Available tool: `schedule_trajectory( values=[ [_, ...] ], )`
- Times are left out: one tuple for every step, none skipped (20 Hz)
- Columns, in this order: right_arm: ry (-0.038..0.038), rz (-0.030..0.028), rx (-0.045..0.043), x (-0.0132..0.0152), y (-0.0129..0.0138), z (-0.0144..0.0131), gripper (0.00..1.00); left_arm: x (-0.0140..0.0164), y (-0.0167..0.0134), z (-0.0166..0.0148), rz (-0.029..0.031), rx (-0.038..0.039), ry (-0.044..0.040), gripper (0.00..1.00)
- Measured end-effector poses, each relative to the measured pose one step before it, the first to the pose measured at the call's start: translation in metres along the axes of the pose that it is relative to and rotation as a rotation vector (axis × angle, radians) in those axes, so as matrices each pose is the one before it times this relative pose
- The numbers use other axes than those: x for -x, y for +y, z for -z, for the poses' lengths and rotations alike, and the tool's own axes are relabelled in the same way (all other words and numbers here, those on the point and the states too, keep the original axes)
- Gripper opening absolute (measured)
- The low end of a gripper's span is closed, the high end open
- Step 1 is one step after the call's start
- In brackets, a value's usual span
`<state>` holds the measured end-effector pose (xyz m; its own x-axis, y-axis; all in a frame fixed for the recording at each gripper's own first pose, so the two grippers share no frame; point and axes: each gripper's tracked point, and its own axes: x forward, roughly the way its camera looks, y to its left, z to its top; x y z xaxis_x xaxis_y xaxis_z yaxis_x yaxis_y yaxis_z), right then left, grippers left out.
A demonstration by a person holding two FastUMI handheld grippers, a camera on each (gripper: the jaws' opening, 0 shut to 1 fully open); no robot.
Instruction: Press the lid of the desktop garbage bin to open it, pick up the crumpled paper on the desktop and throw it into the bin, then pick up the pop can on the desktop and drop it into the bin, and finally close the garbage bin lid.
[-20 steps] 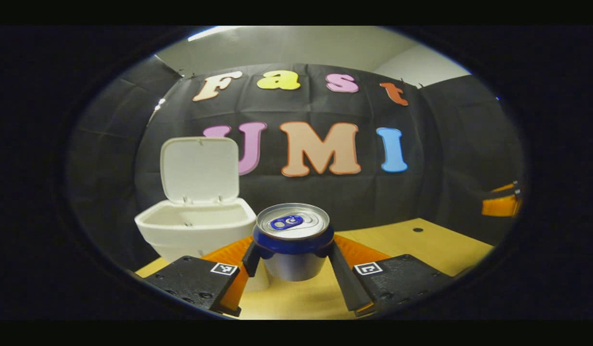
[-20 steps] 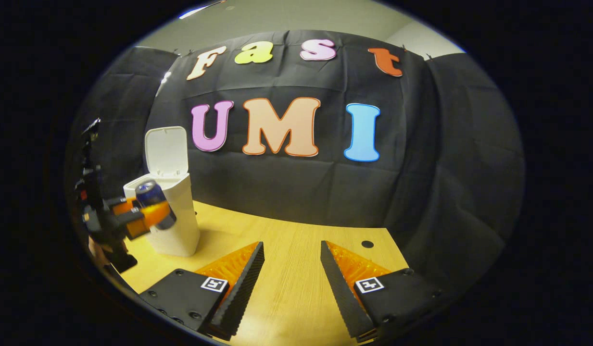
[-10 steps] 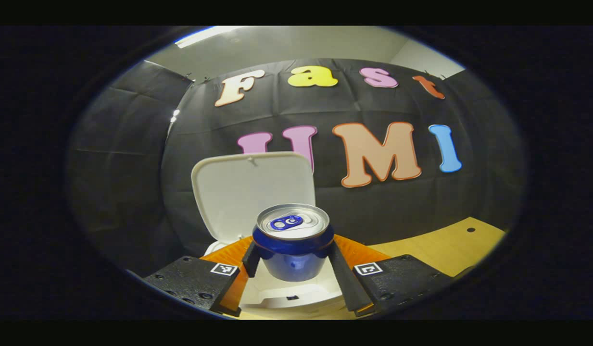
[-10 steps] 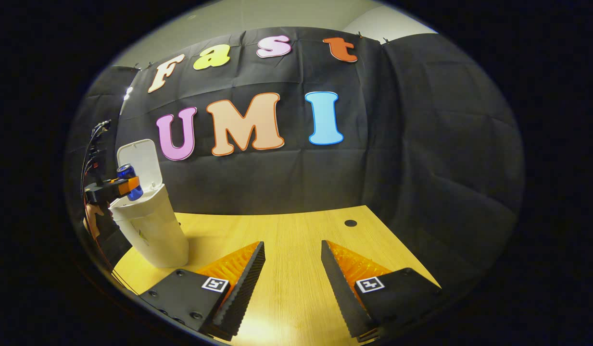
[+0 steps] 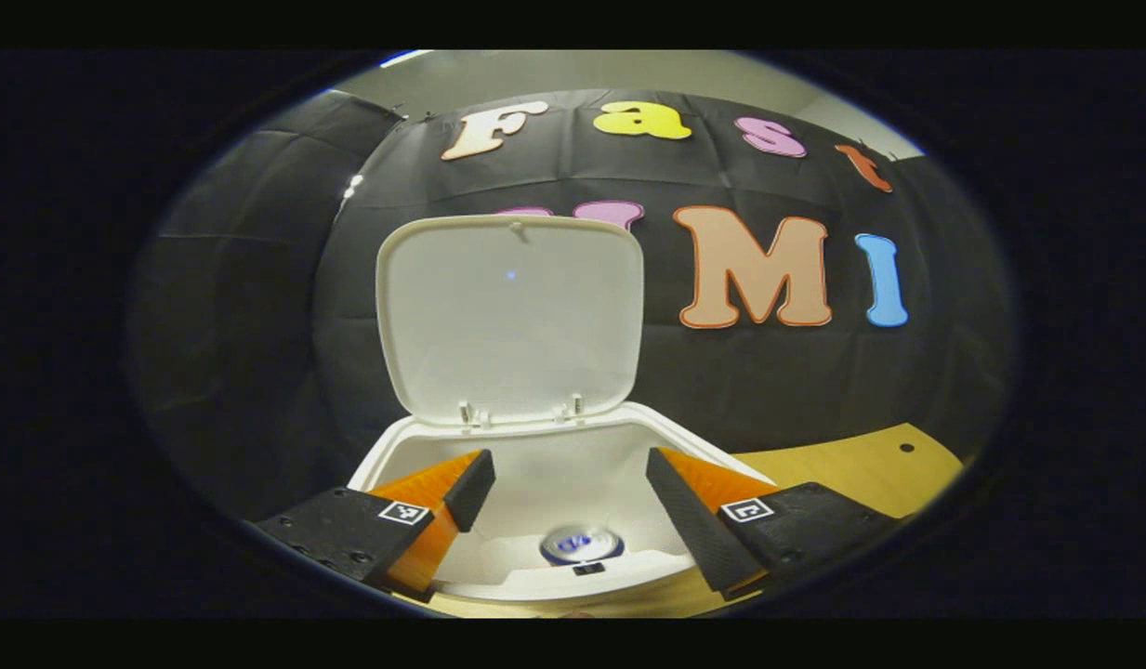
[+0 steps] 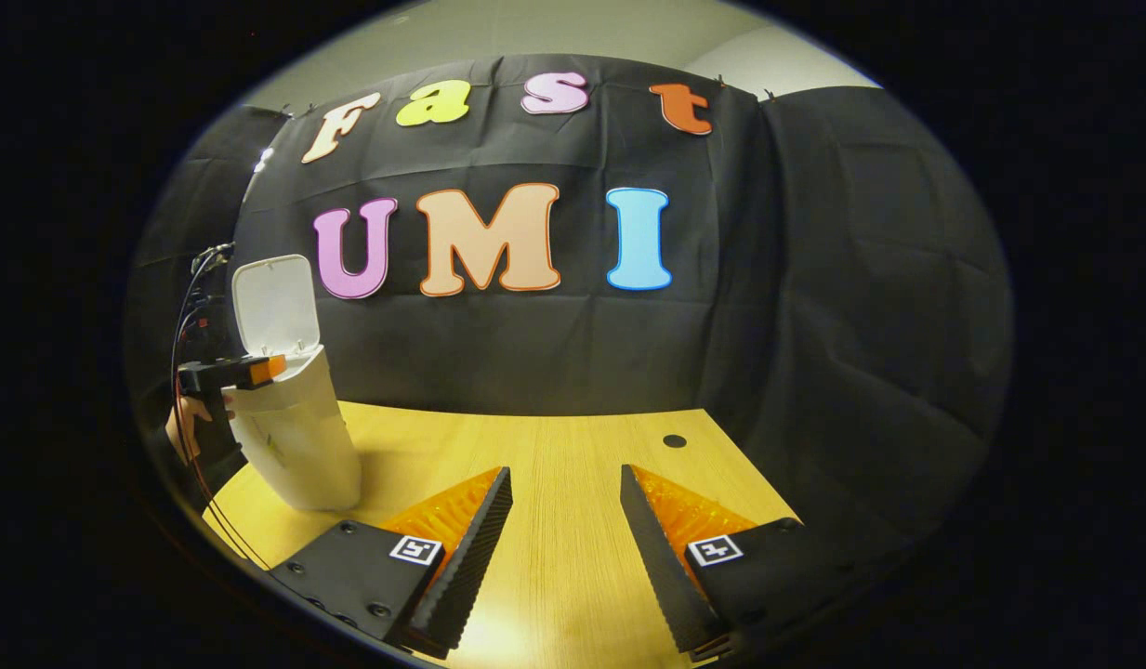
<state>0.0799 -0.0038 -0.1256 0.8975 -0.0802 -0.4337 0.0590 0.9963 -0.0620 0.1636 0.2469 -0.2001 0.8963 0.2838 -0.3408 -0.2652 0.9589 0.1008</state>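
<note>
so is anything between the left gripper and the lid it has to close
Nothing visible. The left gripper is open over the bin, the can lies down inside, and the lid stands upright just behind, with clear space between.

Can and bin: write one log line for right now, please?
can: inside bin | lid: up | left gripper: open above bin | right gripper: open

Bin (image 5: pixel 545 465) and its raised lid (image 5: pixel 509 316): smooth matt white plastic. Pop can (image 5: pixel 580 544) inside: shiny metal top. Tabletop (image 6: pixel 573 465): light wood grain, slight sheen. Booth wall (image 6: pixel 814 279): matt black cloth, creased. Ribbed faces on the jaws.
</note>
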Motion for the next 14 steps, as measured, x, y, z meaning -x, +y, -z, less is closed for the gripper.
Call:
schedule_trajectory(
  values=[
    [-0.00785, -0.00343, 0.00601, -0.00231, 0.00186, -0.00343, 0.81, 0.00394, -0.00251, -0.01492, 0.00917, -0.0085, -0.03255, 0.97],
    [-0.00712, -0.00564, 0.00278, -0.0015, 0.00073, -0.00238, 0.81, 0.00261, -0.0028, -0.01664, 0.00822, -0.00684, -0.03152, 0.96],
    [-0.00435, -0.00627, -0.00192, 0.00019, -0.0006, -0.00009, 0.81, 0.00085, -0.00052, -0.01659, 0.00195, -0.00399, -0.02687, 0.97],
    [-0.00081, -0.00749, -0.00419, -0.00106, 0.00038, -0.00012, 0.81, -0.00167, -0.00134, -0.01648, 0.00784, -0.00452, -0.01497, 0.99],
    [-0.00078, -0.00779, -0.00626, -0.00105, 0.00162, 0.00248, 0.81, -0.00261, 0.00211, -0.01612, -0.00394, -0.00257, -0.01037, 0.96],
    [0.00269, -0.00751, -0.0065, -0.00204, 0.00157, 0.00235, 0.81, -0.00358, 0.00428, -0.01899, -0.00586, 0.00284, -0.02005, 0.96],
    [0.00291, -0.00712, -0.00628, -0.00153, 0.00131, 0.00329, 0.81, -0.0044, 0.0035, -0.02084, -0.004, 0.00568, -0.03256, 0.96],
    [0.00343, -0.00609, -0.00496, -0.00139, 0.00177, 0.00232, 0.81, -0.00626, 0.00461, -0.02235, -0.01229, -0.00072, -0.03517, 0.96],
    [0.00339, -0.00517, -0.00494, -0.00074, 0.00138, 0.00345, 0.81, -0.00896, 0.00538, -0.01877, -0.01247, -0.01293, -0.0224, 0.99],
    [0.00154, -0.00237, -0.0053, 0.00104, 0.00034, 0.00203, 0.81, -0.01017, 0.00471, -0.01744, -0.00698, -0.01541, -0.02823, 0.99],
    [0.00187, -0.00228, -0.00603, 0.00006, 0.0005, 0.00119, 0.81, -0.0091, 0.0045, -0.01241, -0.00998, -0.00947, -0.01568, 0.99],
    [0.00096, -0.00089, -0.00687, 0.00093, -0.00042, 0.00104, 0.81, -0.01069, 0.00328, -0.00642, -0.00212, 0.0001, -0.00211, 0.98],
    [0.00093, 0.00169, -0.00664, 0.00106, -0.00072, 0.00231, 0.81, -0.00836, 0.00338, -0.00103, -0.00385, 0.01467, 0.01183, 0.98],
    [-0.00079, 0.00193, -0.00561, 0.00088, -0.00113, 0.00069, 0.81, -0.00841, 0.00447, -0.0023, -0.01033, 0.02761, 0.00474, 0.95]
  ],
)
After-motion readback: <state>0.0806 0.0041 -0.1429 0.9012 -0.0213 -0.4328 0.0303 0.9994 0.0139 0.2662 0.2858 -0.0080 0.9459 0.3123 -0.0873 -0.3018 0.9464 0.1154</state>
